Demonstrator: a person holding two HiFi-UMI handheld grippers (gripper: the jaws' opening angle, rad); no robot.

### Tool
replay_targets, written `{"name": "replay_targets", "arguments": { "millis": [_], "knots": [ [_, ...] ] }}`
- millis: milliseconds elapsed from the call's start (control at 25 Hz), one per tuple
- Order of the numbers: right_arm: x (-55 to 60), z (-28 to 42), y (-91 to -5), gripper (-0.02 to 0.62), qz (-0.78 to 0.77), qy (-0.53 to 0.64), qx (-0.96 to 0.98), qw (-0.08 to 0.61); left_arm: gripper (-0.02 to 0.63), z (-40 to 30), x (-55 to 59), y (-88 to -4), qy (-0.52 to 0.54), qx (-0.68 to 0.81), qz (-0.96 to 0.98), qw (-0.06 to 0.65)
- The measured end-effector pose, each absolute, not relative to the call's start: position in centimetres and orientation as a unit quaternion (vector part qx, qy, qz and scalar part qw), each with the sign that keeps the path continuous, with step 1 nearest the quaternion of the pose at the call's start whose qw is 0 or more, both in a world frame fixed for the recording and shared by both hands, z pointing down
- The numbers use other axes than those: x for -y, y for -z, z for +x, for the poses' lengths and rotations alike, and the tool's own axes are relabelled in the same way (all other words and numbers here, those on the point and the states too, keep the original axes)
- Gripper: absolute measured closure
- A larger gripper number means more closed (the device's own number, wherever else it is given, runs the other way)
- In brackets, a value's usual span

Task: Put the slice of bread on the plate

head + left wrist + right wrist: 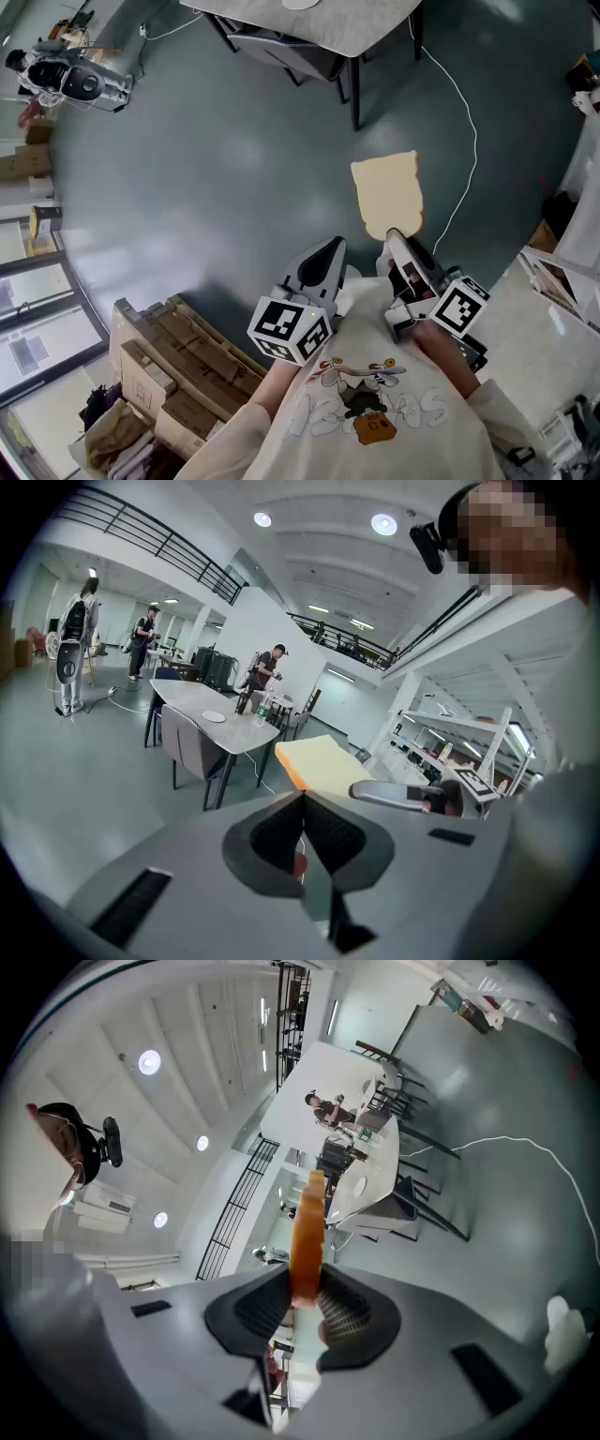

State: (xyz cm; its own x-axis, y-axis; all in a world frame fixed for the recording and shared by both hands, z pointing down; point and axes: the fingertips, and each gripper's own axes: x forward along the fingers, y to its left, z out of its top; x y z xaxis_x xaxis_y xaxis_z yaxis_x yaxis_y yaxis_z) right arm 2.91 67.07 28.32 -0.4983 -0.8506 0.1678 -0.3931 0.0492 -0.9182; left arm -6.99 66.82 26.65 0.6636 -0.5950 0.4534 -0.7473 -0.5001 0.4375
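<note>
The right gripper [392, 234] pinches the pale, orange-crusted slice of bread [386, 192] by one edge, ready for carrying, while the left gripper [333, 246] idles with jaws closed and empty.

Both claws reach forward side by side, near each other, on arms bent close to the body. The left claw [331, 248] tilts downward, its jaws pressed together with nothing between them. The right claw [394, 236] points nearly level, its jaws clamped on the near edge of the slice of bread [386, 192], which it holds flat.
</note>
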Motion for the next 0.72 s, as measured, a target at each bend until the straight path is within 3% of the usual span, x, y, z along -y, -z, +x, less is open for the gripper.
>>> {"name": "replay_targets", "arguments": {
  "millis": [720],
  "knots": [
    [-68.3, 10.9, -28.9, 0.503, -0.428, 0.527, -0.698, 0.228, 0.595, 1.8, -68.6, -28.0, -0.145, 0.390, 0.859, 0.299]
  ]
}}
